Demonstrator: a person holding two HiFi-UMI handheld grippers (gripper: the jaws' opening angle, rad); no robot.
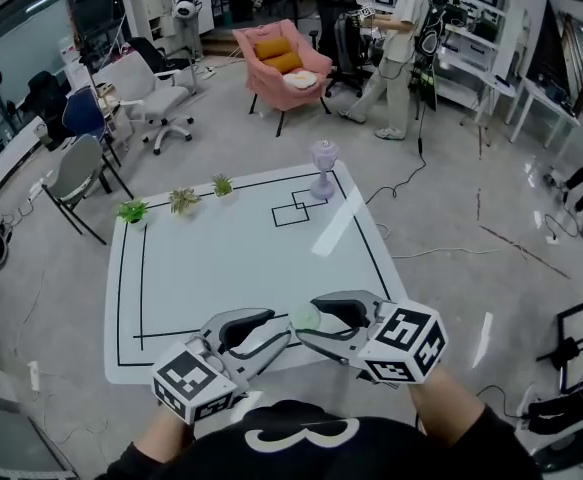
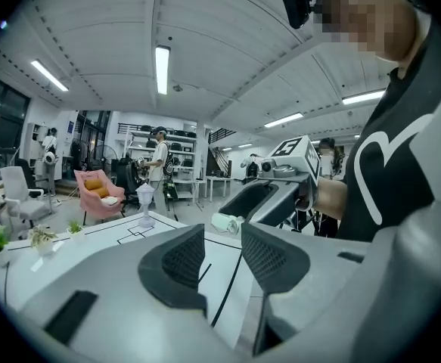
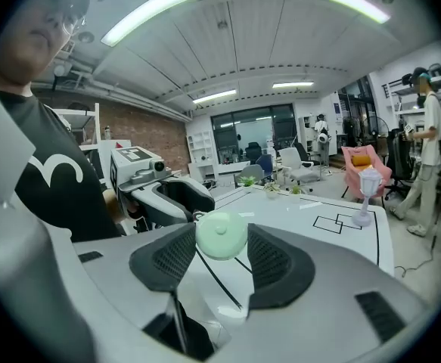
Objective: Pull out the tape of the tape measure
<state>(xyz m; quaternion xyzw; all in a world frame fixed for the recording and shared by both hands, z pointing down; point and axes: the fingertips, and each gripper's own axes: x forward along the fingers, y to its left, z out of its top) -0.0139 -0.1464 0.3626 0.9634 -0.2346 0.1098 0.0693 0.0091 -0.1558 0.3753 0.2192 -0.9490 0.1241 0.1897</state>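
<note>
Tape measure [image 3: 221,235] (a small, round, pale green case) sits clamped between the two pads of the right gripper [image 1: 308,322], out at their tips, above the near edge of the white table [image 1: 221,268]. The left gripper [image 2: 222,231] faces it from just beside, its fingers parted by a narrow gap with nothing between them. The green case shows just beyond that gap; whether the left tips touch it cannot be told.

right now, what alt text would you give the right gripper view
The right gripper holds a round pale green tape measure between its jaws, above a white table with black lines. The left gripper is close beyond it, and a white lamp ornament stands farther back.
</note>
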